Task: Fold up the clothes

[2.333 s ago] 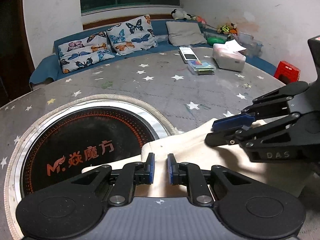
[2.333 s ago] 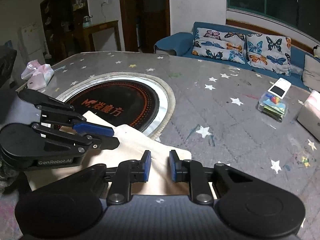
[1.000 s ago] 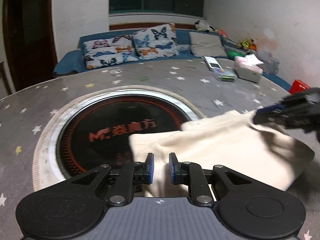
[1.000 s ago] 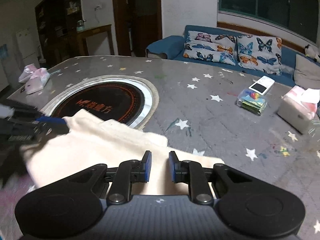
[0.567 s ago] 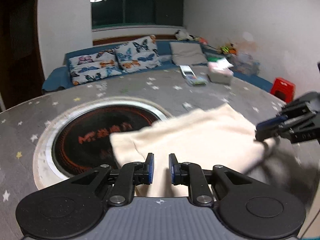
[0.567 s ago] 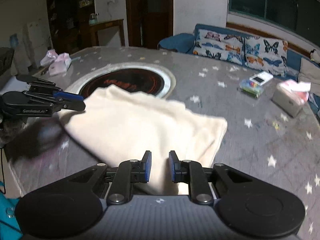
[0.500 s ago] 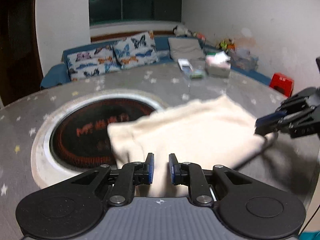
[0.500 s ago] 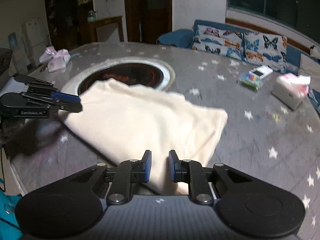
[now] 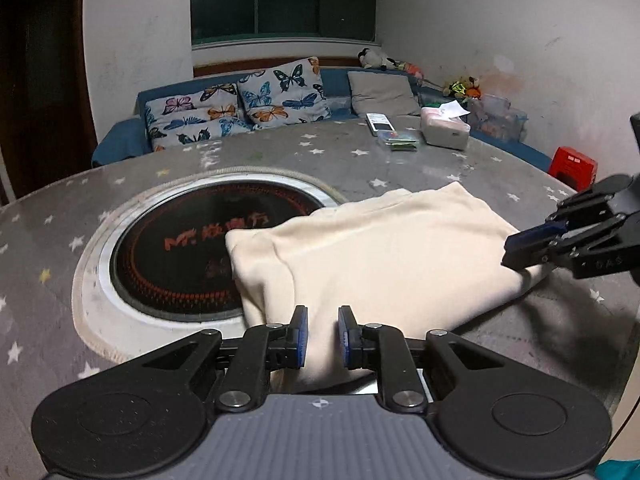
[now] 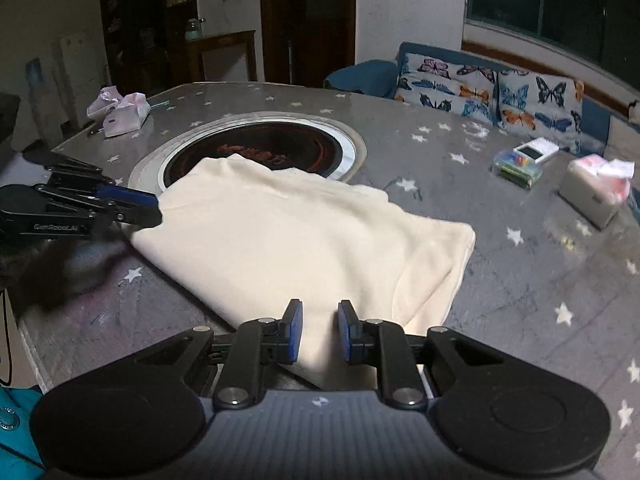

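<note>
A cream cloth (image 9: 380, 252) lies spread over the near part of the star-patterned round table (image 9: 280, 152), and its far corner overlaps the black round hob (image 9: 192, 248). My left gripper (image 9: 322, 336) is shut on the cloth's near edge, which runs up between the blue pads. My right gripper (image 10: 320, 332) is shut on the near edge of the cloth (image 10: 300, 240) in the same way. Each wrist view shows the other gripper pinching the opposite near corner: the right gripper (image 9: 516, 248) and the left gripper (image 10: 148, 210). The near edge hangs slightly above the table and casts a shadow.
A tissue box (image 9: 444, 134), a clear box of coloured items (image 9: 398, 144) and a white handset (image 9: 380, 124) sit at the table's far right. Pink bags (image 10: 120, 114) lie at the far left. A blue sofa with butterfly cushions (image 9: 240, 108) stands behind, a red stool (image 9: 574, 164) beside it.
Both grippers drew the cloth back toward the table's near edge and moved apart, so it now lies wider and flatter. Over the last half second, little has shifted.
</note>
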Action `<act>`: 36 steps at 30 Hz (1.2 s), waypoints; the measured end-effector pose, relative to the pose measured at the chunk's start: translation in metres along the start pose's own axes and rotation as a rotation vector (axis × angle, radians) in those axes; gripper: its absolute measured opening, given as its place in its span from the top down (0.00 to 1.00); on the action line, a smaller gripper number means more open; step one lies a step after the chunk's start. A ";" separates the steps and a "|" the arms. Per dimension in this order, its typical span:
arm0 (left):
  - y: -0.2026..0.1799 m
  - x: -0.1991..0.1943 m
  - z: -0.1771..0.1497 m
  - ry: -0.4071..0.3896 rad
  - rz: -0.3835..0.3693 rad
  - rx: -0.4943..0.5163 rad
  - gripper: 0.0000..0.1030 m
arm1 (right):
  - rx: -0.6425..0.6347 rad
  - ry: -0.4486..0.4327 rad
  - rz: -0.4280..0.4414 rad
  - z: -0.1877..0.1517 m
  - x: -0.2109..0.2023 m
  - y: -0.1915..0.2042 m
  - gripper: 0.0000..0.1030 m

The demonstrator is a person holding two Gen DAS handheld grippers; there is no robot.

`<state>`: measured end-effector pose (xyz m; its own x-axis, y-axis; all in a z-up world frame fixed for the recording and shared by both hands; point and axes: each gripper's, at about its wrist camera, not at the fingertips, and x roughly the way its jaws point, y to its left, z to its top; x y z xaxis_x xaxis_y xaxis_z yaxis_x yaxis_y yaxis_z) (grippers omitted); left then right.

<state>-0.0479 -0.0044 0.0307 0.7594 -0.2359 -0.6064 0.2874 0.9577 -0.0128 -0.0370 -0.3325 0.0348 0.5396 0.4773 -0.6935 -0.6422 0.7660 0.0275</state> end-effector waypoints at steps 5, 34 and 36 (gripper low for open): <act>0.000 -0.005 0.004 -0.012 -0.002 -0.004 0.81 | -0.011 -0.038 -0.017 0.016 -0.007 -0.006 0.83; 0.016 0.003 0.006 0.022 0.060 -0.159 0.63 | 0.042 -0.080 -0.011 0.023 0.018 0.012 0.67; 0.016 0.003 0.003 0.023 0.064 -0.160 0.63 | 0.014 -0.069 -0.007 0.016 0.016 0.019 0.67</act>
<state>-0.0396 0.0100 0.0310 0.7591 -0.1712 -0.6280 0.1404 0.9851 -0.0988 -0.0319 -0.3034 0.0359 0.5808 0.5002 -0.6422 -0.6308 0.7753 0.0334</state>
